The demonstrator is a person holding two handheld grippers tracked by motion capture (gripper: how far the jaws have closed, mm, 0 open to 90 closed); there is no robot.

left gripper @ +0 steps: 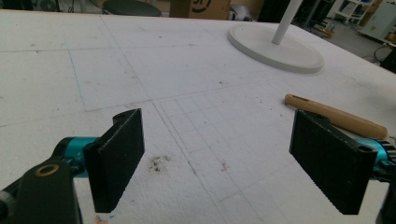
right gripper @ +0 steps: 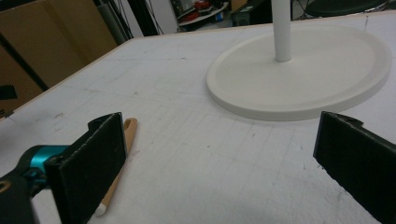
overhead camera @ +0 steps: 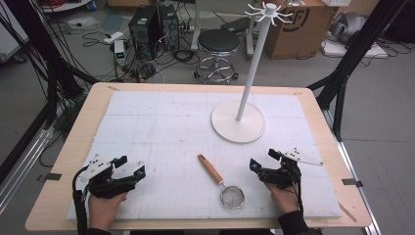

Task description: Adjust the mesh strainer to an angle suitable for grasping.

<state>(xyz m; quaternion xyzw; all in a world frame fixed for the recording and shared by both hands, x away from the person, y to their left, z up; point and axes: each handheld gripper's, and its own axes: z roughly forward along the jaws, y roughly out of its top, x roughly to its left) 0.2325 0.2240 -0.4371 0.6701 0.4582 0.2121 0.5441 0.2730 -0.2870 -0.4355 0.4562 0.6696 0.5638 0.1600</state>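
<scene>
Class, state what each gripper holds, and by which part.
Nothing: the left gripper and right gripper are open, apart from the strainer.

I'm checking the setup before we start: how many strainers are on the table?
1. The strainer lies on the white mat between the two claws, wooden handle angled toward the stand's base, mesh bowl toward the near edge.

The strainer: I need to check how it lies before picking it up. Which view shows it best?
The high view: the whole strainer shows, mesh bowl nearest the person. The left gripper view shows its wooden handle; the right gripper view a sliver of handle beside one jaw.
</scene>
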